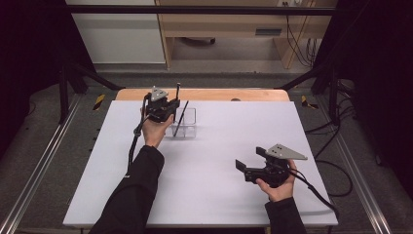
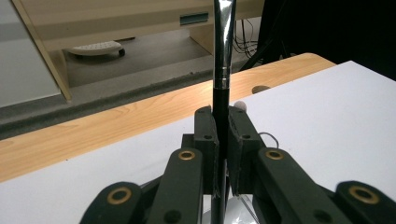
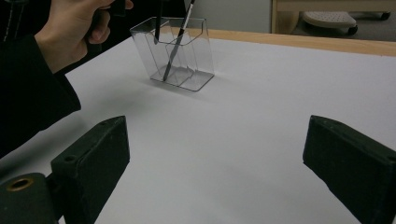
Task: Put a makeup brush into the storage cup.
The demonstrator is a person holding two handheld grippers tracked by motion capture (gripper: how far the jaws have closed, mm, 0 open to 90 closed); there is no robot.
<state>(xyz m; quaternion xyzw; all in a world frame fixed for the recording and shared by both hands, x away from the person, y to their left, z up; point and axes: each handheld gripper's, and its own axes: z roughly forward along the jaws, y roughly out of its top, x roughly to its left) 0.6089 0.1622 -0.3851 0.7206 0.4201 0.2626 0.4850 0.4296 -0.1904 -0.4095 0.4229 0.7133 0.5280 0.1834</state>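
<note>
My left gripper [image 1: 174, 106] [image 2: 222, 122] is shut on a thin black brush with a silver ferrule [image 1: 178, 90] [image 2: 223, 46], which it holds upright. The brush's lower end [image 3: 158, 23] reaches down into a clear plastic holder with compartments [image 1: 191, 127] [image 3: 198, 56] at the back left of the white sheet. A second thin brush [image 1: 181, 118] [image 3: 177, 44] leans inside the holder. My right gripper [image 1: 248, 159] [image 3: 217, 140] rests open near the front right, far from the holder, with nothing between its jaws.
The white sheet [image 1: 214, 146] covers a wooden table whose bare edge [image 1: 209, 94] shows at the back. Black frame bars [image 1: 63, 87] stand at both sides. Cables trail from each gripper, the right one [image 1: 319, 195] off the front right corner.
</note>
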